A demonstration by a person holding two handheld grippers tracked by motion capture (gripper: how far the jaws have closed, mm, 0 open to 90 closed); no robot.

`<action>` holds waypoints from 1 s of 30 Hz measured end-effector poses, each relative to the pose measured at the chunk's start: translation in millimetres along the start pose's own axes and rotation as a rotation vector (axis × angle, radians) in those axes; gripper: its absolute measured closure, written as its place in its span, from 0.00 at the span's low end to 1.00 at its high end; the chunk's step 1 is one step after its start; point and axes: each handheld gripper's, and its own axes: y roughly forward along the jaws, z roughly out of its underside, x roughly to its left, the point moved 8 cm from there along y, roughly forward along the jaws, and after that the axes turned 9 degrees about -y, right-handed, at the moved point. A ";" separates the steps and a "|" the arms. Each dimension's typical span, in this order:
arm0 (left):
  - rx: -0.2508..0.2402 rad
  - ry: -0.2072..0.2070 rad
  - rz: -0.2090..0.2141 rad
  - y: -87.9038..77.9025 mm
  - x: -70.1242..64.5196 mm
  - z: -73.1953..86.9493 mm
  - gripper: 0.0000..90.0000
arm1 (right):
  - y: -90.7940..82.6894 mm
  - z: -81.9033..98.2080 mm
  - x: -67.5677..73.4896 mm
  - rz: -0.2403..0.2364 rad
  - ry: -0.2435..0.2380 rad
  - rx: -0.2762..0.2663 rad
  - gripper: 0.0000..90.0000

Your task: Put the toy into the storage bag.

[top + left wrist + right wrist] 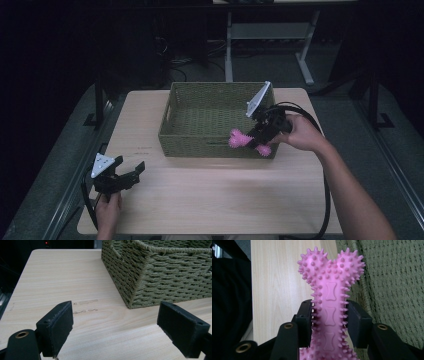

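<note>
Pale wood grain covers the tabletop (210, 200) I am working over, a light rectangle surrounded by dark floor. Nearest to me, at the front left corner, my left hand (107, 212) holds the left gripper (131, 172) low over the wood. In the left gripper view its two black jaws stand wide apart with bare tabletop between them and nothing held. A few faint scuff marks (85, 306) show on the wood just beyond them.

Farther in, toward the middle of the far edge, sits an olive green woven basket (175, 112) with a handle slot in its left wall. Its front left corner (131, 300) rises just beyond the left gripper's jaws.

At the basket's front right corner, my right hand (302, 132) holds the right gripper (252, 140) with its grey three-cornered plate (260, 100) tilted up over the basket. Its jaws are closed on the shaft of a pink spiky rubber dog bone (245, 140), one pad pressing each side. In the right gripper view the bone (330, 297) stands up between the pads (304, 320), its knobbed end above them, with the tabletop behind it on one side and basket weave on the other. From the high view the bone hangs right at the basket's front wall, near the right end; I cannot tell whether it touches the rim.
</note>
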 end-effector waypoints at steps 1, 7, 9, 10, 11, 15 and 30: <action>0.000 0.000 0.000 0.0 0.0 0.0 0.14 | -0.5 -0.7 -1.1 0.001 0.000 0.001 0.65; -0.001 0.003 -0.001 -0.2 0.3 -0.2 0.14 | -4.1 -6.2 -8.5 0.005 -0.003 -0.003 0.65; -0.001 0.003 -0.001 -0.2 0.3 -0.2 0.14 | -3.9 -7.5 -12.0 0.008 -0.005 -0.001 0.65; -0.001 0.003 -0.001 -0.3 0.4 -0.3 0.14 | -3.7 -8.0 -13.5 0.007 -0.004 0.000 0.65; -0.001 0.003 -0.001 -0.5 0.3 -0.3 0.14 | -3.7 -8.4 -14.6 0.006 0.000 0.004 0.65; 0.000 0.001 0.000 -0.7 0.2 -0.3 0.14 | -4.3 -10.4 -19.1 0.006 0.001 0.004 0.65; -0.003 0.000 -0.003 -0.6 0.2 -0.3 0.14 | -4.7 -17.2 -42.8 0.009 0.014 0.031 0.65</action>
